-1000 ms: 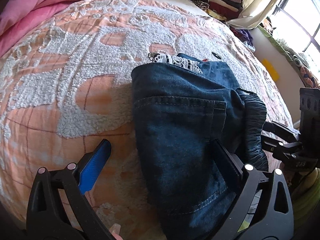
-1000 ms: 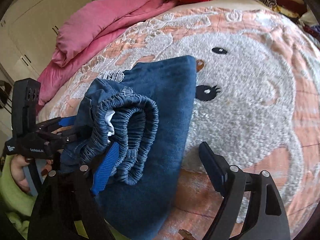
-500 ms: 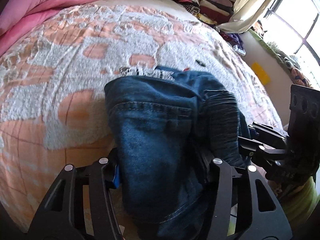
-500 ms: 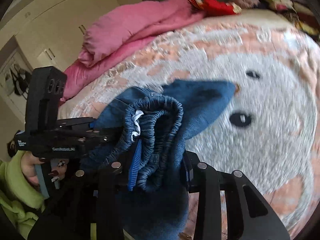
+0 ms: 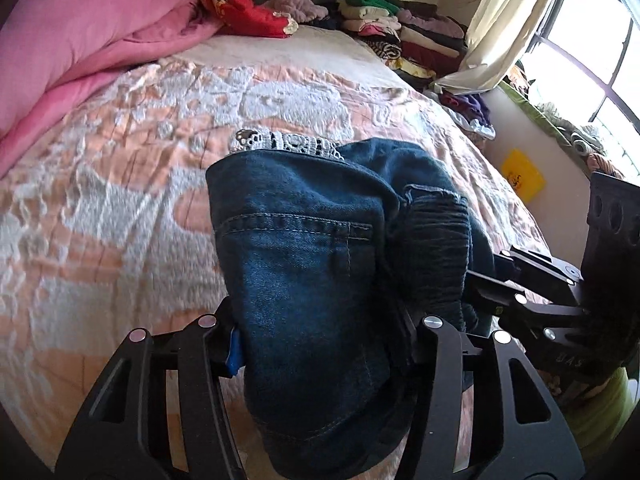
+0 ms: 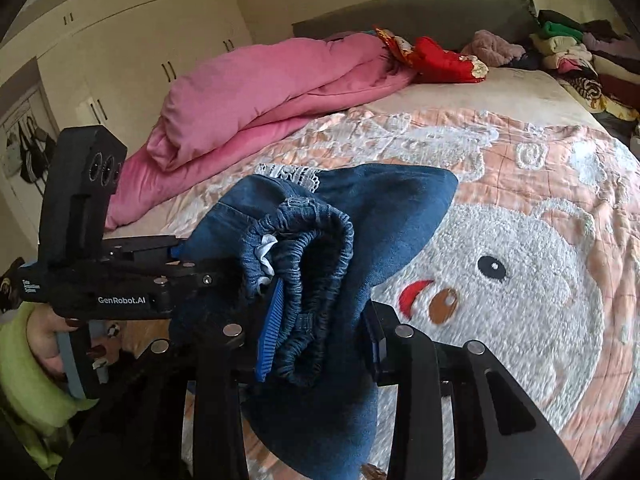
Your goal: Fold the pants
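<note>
A folded bundle of dark blue jeans hangs lifted over the bed, pinched from both sides. My left gripper is shut on its near end, denim filling the gap between the fingers. My right gripper is shut on the gathered elastic waistband, blue pads pressing each side. Either gripper shows in the other's view: the right gripper at the bundle's right, the left gripper at its left. A white lace trim peeks out at the far edge.
Below lies a peach and white blanket with a bear face. A pink duvet is heaped at the far left, stacks of folded clothes at the far right. A wardrobe stands behind. A hand in a green sleeve holds the left gripper.
Both grippers went from open around the jeans to shut on them. The bundle has come up off the blanket with both hands rising.
</note>
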`<state>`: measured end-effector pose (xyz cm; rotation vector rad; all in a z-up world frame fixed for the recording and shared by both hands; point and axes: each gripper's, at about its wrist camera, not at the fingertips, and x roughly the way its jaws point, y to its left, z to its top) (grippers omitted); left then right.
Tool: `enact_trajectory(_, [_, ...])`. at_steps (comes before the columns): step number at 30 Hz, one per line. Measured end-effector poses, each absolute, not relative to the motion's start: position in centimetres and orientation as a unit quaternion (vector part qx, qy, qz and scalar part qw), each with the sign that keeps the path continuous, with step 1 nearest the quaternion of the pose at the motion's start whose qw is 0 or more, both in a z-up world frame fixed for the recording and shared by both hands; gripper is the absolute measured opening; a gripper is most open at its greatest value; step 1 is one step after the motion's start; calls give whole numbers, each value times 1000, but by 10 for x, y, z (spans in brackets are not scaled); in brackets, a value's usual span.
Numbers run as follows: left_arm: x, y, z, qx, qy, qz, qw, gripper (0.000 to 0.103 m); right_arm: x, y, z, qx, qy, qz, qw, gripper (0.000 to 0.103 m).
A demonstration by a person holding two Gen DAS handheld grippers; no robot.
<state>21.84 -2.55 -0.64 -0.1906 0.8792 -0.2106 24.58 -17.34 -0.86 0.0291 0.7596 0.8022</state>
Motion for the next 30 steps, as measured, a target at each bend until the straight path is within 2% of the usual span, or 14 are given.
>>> enact_trajectory(5, [233, -28, -18, -84, 437, -96, 890, 46, 259, -173, -20, 15, 376, 363, 853, 35])
enact_trajectory(7, [236, -27, -28, -85, 451, -91, 884, 51, 265, -175, -31, 19, 401, 346, 848, 39])
enact_trajectory(9, [236, -26, -35, -85, 460, -86, 880, 61, 268, -178, -41, 23, 420, 330, 845, 48])
enact_trajectory(12, [234, -25, -44, -80, 472, -78, 875, 68, 273, -185, -55, 31, 445, 302, 843, 63])
enact_trajectory(14, [235, -24, -52, -76, 480, -72, 871, 74, 273, -189, -61, 32, 456, 289, 841, 69])
enact_trajectory(19, [235, -21, -62, -86, 488, -68, 866, 79, 271, -191, -68, 36, 465, 279, 840, 68])
enact_trajectory(25, [227, -17, -51, -85, 478, -60, 872, 92, 256, -195, -49, 19, 438, 265, 859, 69])
enact_trajectory(26, [224, -15, -49, -85, 476, -59, 873, 93, 251, -197, -45, 16, 433, 261, 863, 89])
enact_trajectory(27, [222, -14, -47, -86, 475, -59, 874, 93, 248, -199, -42, 14, 427, 257, 867, 98])
enact_trajectory(30, [212, -11, -39, -85, 466, -55, 879, 93, 237, -205, -30, 10, 405, 249, 880, 98])
